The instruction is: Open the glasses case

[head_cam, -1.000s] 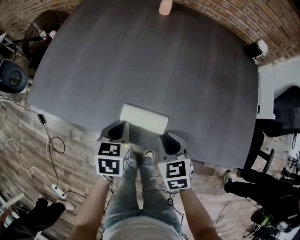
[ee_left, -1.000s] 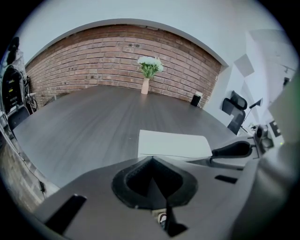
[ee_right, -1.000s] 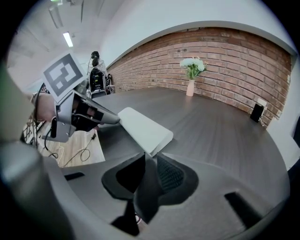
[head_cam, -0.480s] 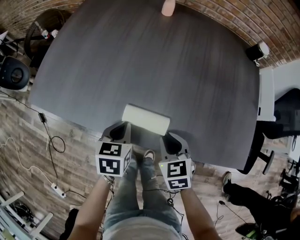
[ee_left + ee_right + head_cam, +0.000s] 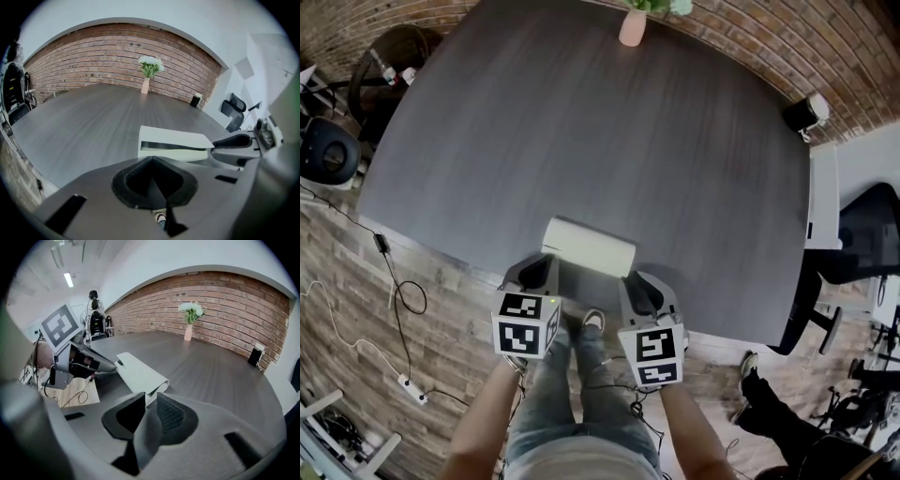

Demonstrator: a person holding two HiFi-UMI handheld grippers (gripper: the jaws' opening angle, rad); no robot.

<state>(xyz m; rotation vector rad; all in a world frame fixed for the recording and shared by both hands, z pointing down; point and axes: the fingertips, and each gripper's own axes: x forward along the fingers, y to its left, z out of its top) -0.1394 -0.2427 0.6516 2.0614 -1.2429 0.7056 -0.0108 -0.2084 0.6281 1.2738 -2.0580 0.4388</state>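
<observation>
Glasses case (image 5: 589, 247), white and shut, lay crosswise on the dark grey table (image 5: 581, 122), close to the table's 6 o'clock edge in the head view. The left gripper (image 5: 542, 267) sat at the case's 7 o'clock and the right gripper (image 5: 633, 283) at its 5 o'clock. Both were over the table edge and pointed toward 12.

In the left gripper view the claw was clenched, its jaws meeting in a line with nothing between them, and the case lay just ahead at 1 o'clock. In the right gripper view the jaws were drawn together to a sliver at the tips, gripping nothing, with the case's rounded end just beyond them at 12. Whether either tip touched the case could not be told.

A pink vase (image 5: 631, 28) of flowers stood at the table's 12 o'clock edge. A small black speaker (image 5: 803, 113) stood at 2 o'clock, well apart from the case.
</observation>
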